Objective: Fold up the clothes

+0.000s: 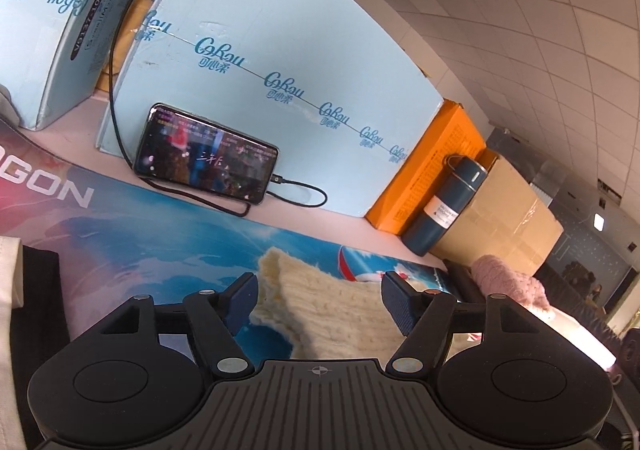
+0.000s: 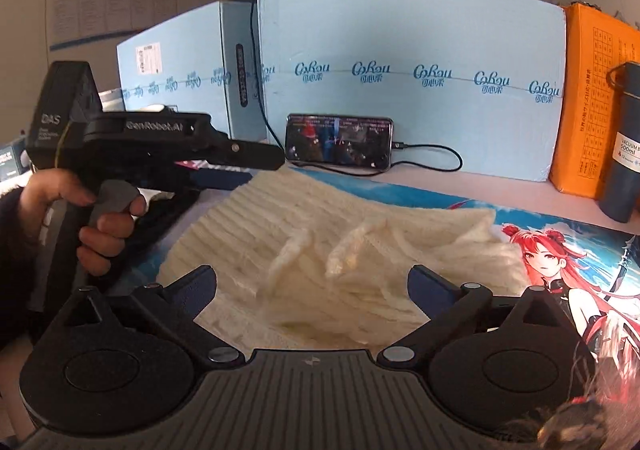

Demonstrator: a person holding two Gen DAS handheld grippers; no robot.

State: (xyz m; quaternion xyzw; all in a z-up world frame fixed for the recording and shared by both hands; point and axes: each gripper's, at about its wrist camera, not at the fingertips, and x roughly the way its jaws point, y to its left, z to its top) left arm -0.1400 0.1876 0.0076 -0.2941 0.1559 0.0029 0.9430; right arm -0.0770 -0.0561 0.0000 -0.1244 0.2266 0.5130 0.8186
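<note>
A cream knitted garment point(image 2: 340, 246) lies bunched on the printed desk mat point(image 2: 560, 258), with two knit cords on top. My right gripper point(image 2: 312, 290) is open just above its near part, touching nothing. My left gripper point(image 1: 318, 298) is open, tilted, with the garment's edge point(image 1: 340, 310) below and between its fingers; I cannot tell if it touches. In the right wrist view the left gripper point(image 2: 256, 159) shows from the side at the garment's far left edge, held by a hand.
A phone point(image 2: 338, 143) on a charging cable leans against light blue boxes point(image 2: 400, 49) at the back. An orange box point(image 2: 596, 109) and a dark blue flask point(image 2: 626, 141) stand at the right. A pink knit item point(image 1: 508, 282) lies at the right.
</note>
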